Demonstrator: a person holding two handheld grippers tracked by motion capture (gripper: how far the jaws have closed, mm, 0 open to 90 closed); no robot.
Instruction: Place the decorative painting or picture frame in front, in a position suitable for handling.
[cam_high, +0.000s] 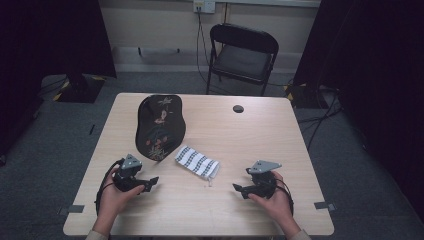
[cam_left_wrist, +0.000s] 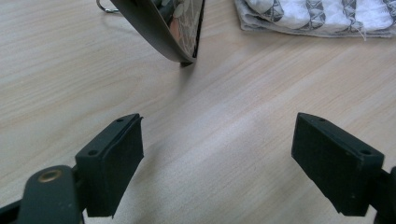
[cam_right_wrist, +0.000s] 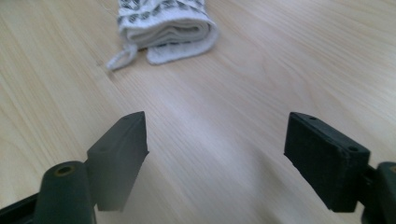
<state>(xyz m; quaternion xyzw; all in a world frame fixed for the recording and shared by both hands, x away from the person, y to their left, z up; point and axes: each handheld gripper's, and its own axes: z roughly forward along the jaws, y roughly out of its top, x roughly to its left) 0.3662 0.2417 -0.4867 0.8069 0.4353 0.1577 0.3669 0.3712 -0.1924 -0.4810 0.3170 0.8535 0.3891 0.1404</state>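
- left gripper (cam_left_wrist: 217, 154): seen along its own two black jaws, spread wide, bare wood between them, nothing held.
- right gripper (cam_right_wrist: 215, 154): same stance, jaws wide apart over bare tabletop, nothing gripped.
- high view: both grippers near the front edge of the light wooden table (cam_high: 260, 130), left gripper (cam_high: 150, 184) and right gripper (cam_high: 239, 189) pointing inward at each other, well apart; a hand behind each.
- folded cloth (cam_high: 197, 162): white with dark woven stripes, lying between the two grippers and a little beyond them, touched by neither. right gripper view shows its rolled end and a loose thread loop (cam_right_wrist: 168, 32); left gripper view shows its flat patterned side (cam_left_wrist: 317, 16).
- dark cap (cam_high: 159, 127): black with floral and bird embroidery, just beside the cloth on the left. left gripper view catches its brim edge (cam_left_wrist: 173, 28) and a metal ring by it.
- no legible writing on cap or cloth.
- beyond the table: black folding chair (cam_high: 243, 55), wall socket with cables.
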